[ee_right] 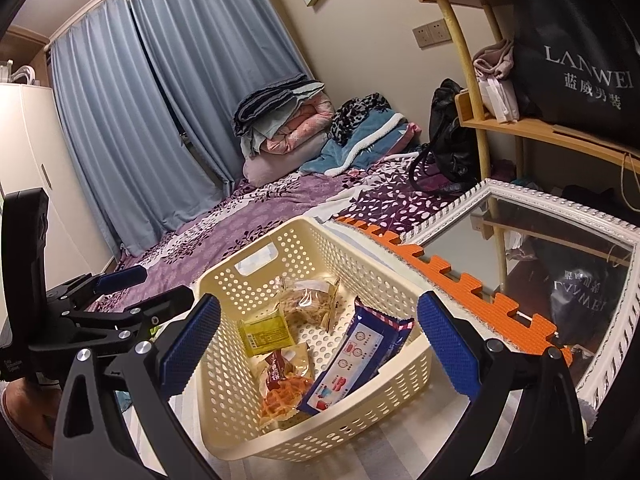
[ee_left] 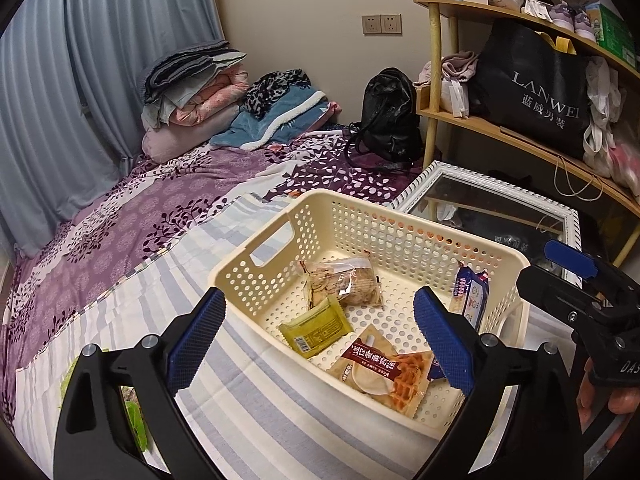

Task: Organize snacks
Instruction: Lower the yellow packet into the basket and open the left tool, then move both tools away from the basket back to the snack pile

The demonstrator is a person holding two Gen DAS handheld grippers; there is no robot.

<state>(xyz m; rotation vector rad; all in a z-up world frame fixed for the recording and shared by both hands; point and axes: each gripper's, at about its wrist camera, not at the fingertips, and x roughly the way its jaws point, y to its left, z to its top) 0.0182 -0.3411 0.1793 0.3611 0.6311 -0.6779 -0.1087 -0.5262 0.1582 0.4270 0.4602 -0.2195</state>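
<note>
Inside cream perforated basket [ee_left: 400, 236]: four crinkled snack packets [ee_left: 340, 284].

The basket [ee_left: 400, 236] sat on the bed [ee_left: 152, 216], left of the framed mirror [ee_left: 496, 208]. Four snack packets lay in it, the waffle packet [ee_left: 384, 372] nearest, the biscuit packet [ee_left: 470, 292] against its right wall.

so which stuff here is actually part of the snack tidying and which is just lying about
Part of the job:
cream basket
clear-wrapped pastry
green packet
waffle packet
blue biscuit pack

Just lying about:
black backpack
framed mirror
folded bedding
black shopping bag
orange foam mat
</note>
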